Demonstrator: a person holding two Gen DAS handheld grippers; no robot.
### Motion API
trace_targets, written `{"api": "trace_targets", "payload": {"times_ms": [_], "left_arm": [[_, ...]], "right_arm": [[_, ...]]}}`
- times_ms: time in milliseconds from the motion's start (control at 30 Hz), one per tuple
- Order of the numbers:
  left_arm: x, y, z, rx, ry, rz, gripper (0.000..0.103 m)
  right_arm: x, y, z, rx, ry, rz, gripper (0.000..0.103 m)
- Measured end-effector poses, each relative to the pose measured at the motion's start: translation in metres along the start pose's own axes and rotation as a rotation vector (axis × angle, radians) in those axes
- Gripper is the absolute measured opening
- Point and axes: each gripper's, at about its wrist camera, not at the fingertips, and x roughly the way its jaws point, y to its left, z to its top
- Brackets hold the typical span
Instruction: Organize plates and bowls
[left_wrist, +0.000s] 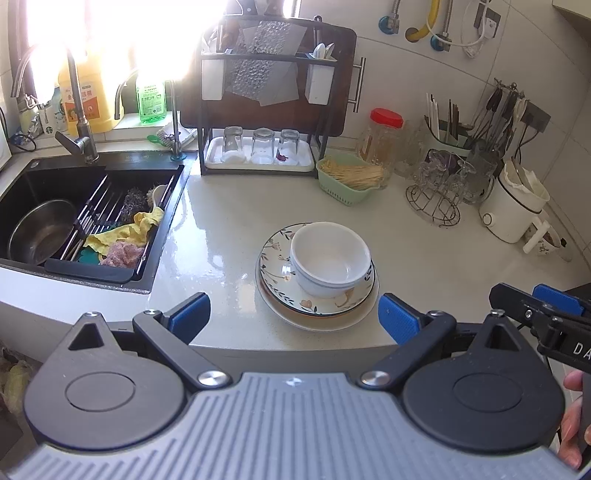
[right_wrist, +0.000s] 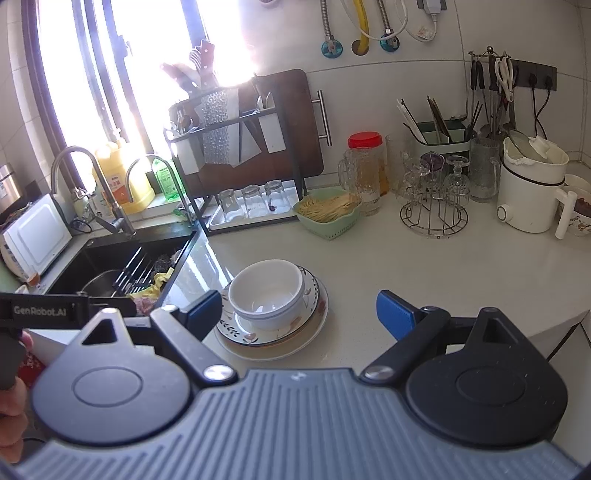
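Stacked white bowls (left_wrist: 330, 258) (right_wrist: 267, 291) sit on a floral plate (left_wrist: 275, 258) (right_wrist: 314, 295), which rests on a plain cream plate (left_wrist: 317, 321) (right_wrist: 273, 350), near the counter's front edge. My left gripper (left_wrist: 293, 317) is open and empty, held just in front of the stack. My right gripper (right_wrist: 301, 314) is open and empty, also just short of the stack, which lies toward its left finger. The right gripper shows at the right edge of the left wrist view (left_wrist: 546, 314).
A black sink (left_wrist: 74, 221) with a steel bowl, rack and cloths lies to the left. A dish rack (left_wrist: 266, 110) with upturned glasses stands behind. A green basket (left_wrist: 349, 181), jars, a glass stand (left_wrist: 439, 192) and a white kettle (left_wrist: 513, 206) line the back right.
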Motion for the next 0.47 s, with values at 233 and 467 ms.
{"api": "trace_targets", "payload": {"times_ms": [233,467], "left_arm": [[-0.0030,-0.0021,-0.0001,0.016,-0.005,-0.001,0.099],[-0.0013,0.0010,-0.0018,0.008,0.002,0.006,0.099]], "right_arm": [[-0.0004,-0.0003,0.0009,0.000,0.002,0.002,0.092],[0.0051,0.0018,0.0005,-0.004,0.011,0.010,0.092]]}}
